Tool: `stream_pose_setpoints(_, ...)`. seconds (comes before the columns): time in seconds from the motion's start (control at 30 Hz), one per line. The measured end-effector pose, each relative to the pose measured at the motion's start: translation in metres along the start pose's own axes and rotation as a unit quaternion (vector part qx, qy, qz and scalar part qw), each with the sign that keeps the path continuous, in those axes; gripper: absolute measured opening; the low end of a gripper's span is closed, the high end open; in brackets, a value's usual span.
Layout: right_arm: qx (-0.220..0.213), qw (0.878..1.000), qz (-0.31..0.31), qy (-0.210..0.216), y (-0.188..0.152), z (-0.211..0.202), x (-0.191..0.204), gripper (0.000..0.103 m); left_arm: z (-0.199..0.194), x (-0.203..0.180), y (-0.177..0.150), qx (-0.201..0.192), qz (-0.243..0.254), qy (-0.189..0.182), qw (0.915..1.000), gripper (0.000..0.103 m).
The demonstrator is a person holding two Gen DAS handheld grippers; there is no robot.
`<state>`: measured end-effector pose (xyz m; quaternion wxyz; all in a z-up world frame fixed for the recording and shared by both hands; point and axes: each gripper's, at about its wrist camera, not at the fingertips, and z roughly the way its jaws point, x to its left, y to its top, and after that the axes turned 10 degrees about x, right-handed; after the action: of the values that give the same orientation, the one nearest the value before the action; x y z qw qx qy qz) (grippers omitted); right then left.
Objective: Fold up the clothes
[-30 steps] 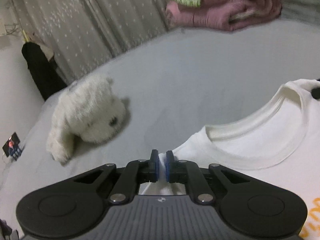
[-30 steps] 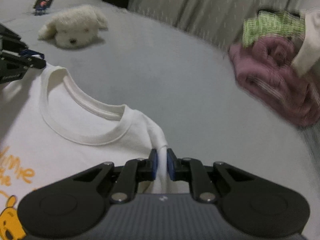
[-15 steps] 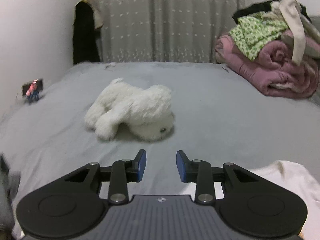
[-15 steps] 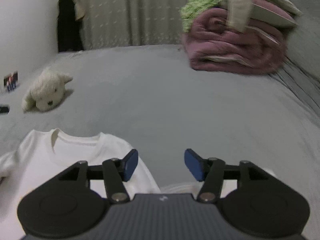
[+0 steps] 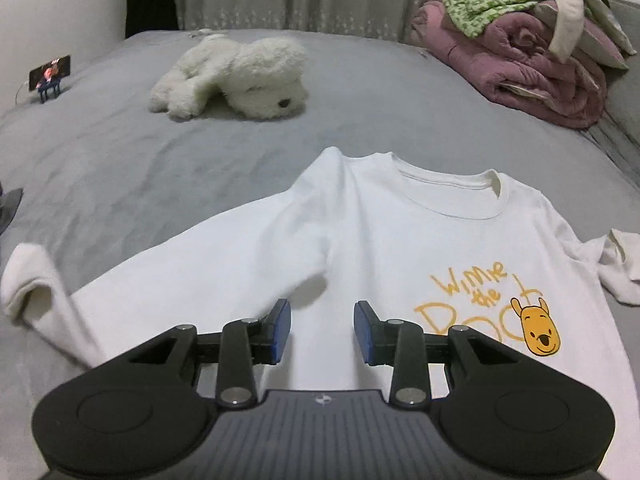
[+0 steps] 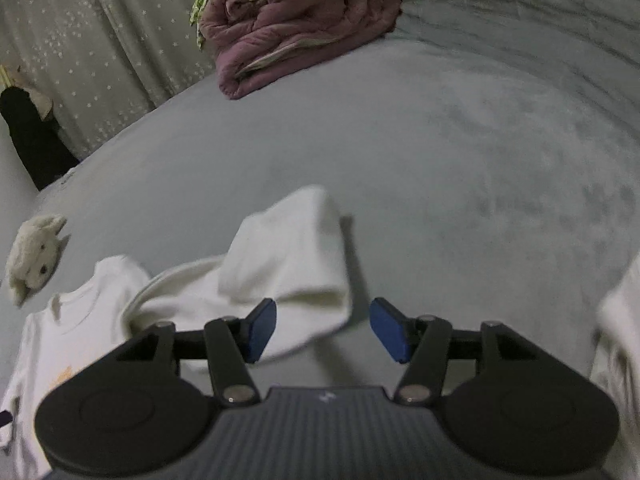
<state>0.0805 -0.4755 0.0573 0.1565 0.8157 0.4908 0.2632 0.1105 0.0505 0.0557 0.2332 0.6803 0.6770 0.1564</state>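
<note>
Both shoulders let go, grippers drawn back

The left gripper [image 5: 322,330] and right gripper [image 6: 322,330], a second ago each pinching a shoulder of the white shirt [image 5: 360,232], have just been opening and hold nothing; the right sleeve [image 6: 288,264] now lies toward 11 o'clock.

Soft cloth things on a matt grey bed, with matt black plastic tools in front.

The white shirt [image 5: 360,236] is smooth knit cloth with a matt orange print; the bed [image 5: 120,160] cover looks faintly napped. The toy dog [image 5: 236,76] is fluffy plush, the pink quilt [image 5: 532,68] puffy. Each hand-held gripper [image 5: 322,330] is matt black plastic with shiny metal pivots and blue pads.
</note>
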Motion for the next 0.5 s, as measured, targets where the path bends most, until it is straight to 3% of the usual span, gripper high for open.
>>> stream_pose_setpoints(0.17,-0.027,0.997,-0.071,-0.015,0.021,0.017,0.04,0.055,0.023,-0.012,0.002,0.017,0.011,-0.001,0.9998,0.034)
stream_pose_setpoints(0.3,-0.017,0.991,-0.119,-0.053,0.034,0.045,0.073,0.055,0.029,-0.018,0.0,0.015,0.027,0.014,0.9994,0.036)
stream_pose_setpoints(0.4,0.013,0.992,-0.111,-0.058,0.044,0.069,0.083,0.052,0.028,-0.017,0.0,0.014,0.03,0.015,0.9993,0.037)
stream_pose_setpoints(0.43,0.028,0.991,-0.118,-0.063,0.044,0.078,0.088,0.046,0.029,-0.016,0.0,0.015,0.03,0.014,0.9993,0.037)
stream_pose_setpoints(0.5,0.035,0.984,-0.148,-0.092,0.042,0.086,0.098,0.014,0.029,-0.014,0.0,0.016,0.027,0.01,0.9995,0.038)
